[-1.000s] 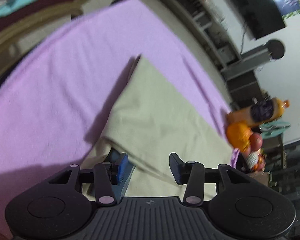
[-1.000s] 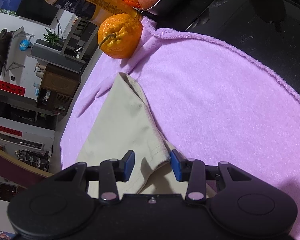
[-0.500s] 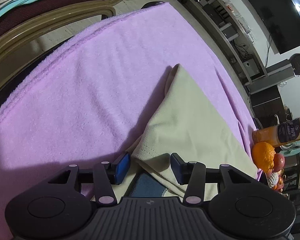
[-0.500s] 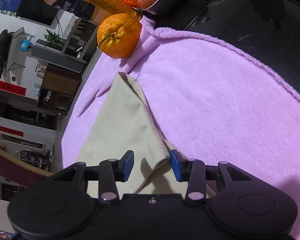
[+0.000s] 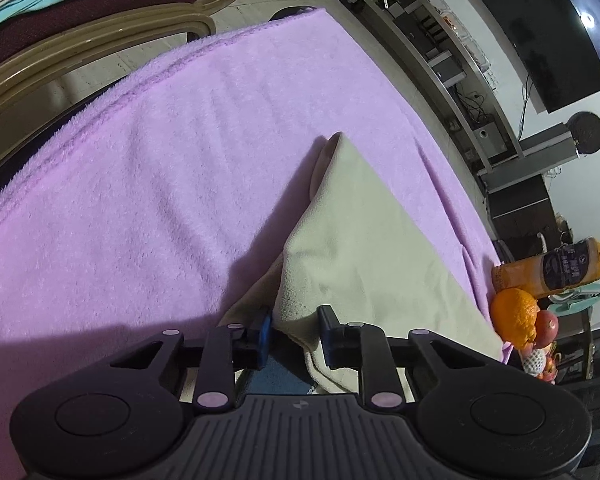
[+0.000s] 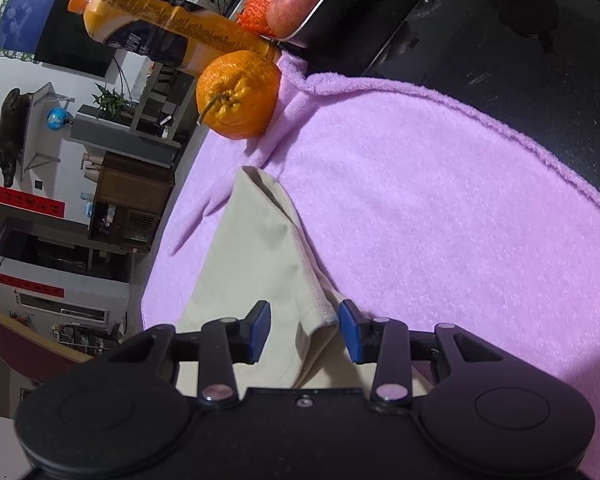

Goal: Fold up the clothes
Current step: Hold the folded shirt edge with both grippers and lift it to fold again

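Beige, limp garment (image 5: pixel 364 248) is lying doubled on the purple towel (image 5: pixel 148 184) ahead of both tools, and I am straddling its hemmed corners with left tool (image 5: pixel 294 332) and right tool (image 6: pixel 303 330) apart, judging the thicker hems safest.
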A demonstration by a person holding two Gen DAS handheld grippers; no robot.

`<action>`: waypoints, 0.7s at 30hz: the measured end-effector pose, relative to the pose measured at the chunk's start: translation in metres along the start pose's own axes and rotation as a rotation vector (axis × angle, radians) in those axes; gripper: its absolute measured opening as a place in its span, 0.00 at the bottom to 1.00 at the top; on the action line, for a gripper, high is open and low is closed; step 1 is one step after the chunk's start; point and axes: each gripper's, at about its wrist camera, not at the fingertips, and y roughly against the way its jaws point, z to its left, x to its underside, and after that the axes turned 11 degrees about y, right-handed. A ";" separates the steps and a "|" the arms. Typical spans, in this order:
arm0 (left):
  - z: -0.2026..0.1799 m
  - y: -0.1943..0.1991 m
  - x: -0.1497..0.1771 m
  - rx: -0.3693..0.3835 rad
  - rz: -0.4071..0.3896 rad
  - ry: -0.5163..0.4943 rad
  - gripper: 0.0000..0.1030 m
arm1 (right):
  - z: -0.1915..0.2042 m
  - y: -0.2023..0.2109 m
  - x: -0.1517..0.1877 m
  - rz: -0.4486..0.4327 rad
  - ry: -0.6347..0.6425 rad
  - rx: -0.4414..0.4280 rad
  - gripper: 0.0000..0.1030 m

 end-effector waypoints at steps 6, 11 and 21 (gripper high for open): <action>-0.009 -0.009 0.004 -0.047 -0.018 -0.027 0.12 | 0.004 -0.013 -0.001 0.000 0.048 0.088 0.26; -0.022 -0.003 0.012 -0.075 -0.077 -0.088 0.07 | 0.018 -0.008 0.002 -0.052 0.123 0.127 0.07; -0.040 0.045 0.039 -0.052 -0.176 -0.235 0.07 | 0.037 0.053 0.009 -0.137 0.071 -0.072 0.06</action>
